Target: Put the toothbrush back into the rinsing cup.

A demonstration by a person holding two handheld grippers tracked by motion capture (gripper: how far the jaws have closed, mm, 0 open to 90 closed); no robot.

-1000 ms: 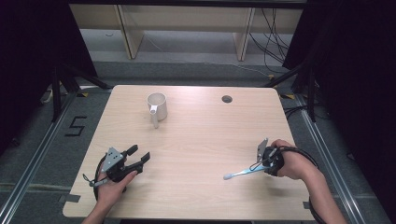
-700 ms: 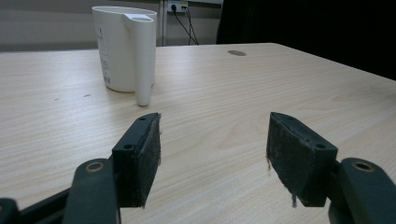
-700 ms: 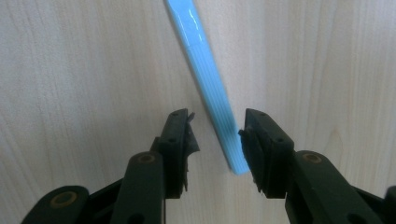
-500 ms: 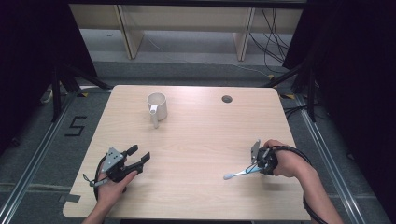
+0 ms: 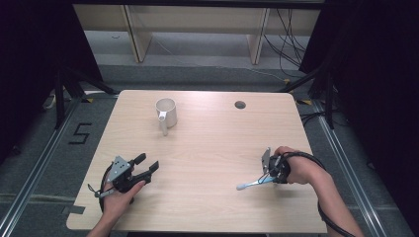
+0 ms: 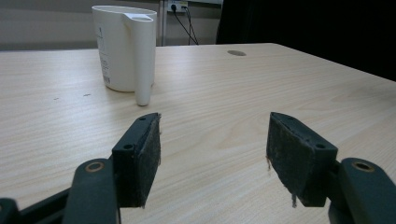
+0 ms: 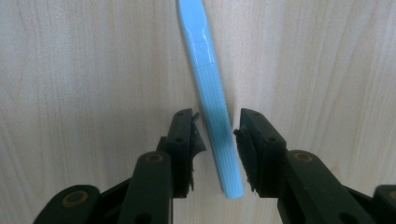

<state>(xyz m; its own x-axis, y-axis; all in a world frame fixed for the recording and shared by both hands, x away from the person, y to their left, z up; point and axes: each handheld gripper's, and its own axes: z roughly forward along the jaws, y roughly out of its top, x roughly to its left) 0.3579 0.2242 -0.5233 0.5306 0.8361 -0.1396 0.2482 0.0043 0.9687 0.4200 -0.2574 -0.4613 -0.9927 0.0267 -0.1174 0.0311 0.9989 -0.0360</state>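
In the right gripper view the light-blue toothbrush [image 7: 211,100] runs out past the top edge, so its head end is cut off there; its handle lies between the 2 jaws of the right tongs [image 7: 215,149], and whether the pads touch it cannot be told. In the high view the brush's white tip is too small to make out. In the left gripper view the white mug [image 6: 125,49] has small print on its wall, too blurred to read, and its far side is hidden. The bodies of the left tongs [image 6: 215,151] are cut by the bottom edge.
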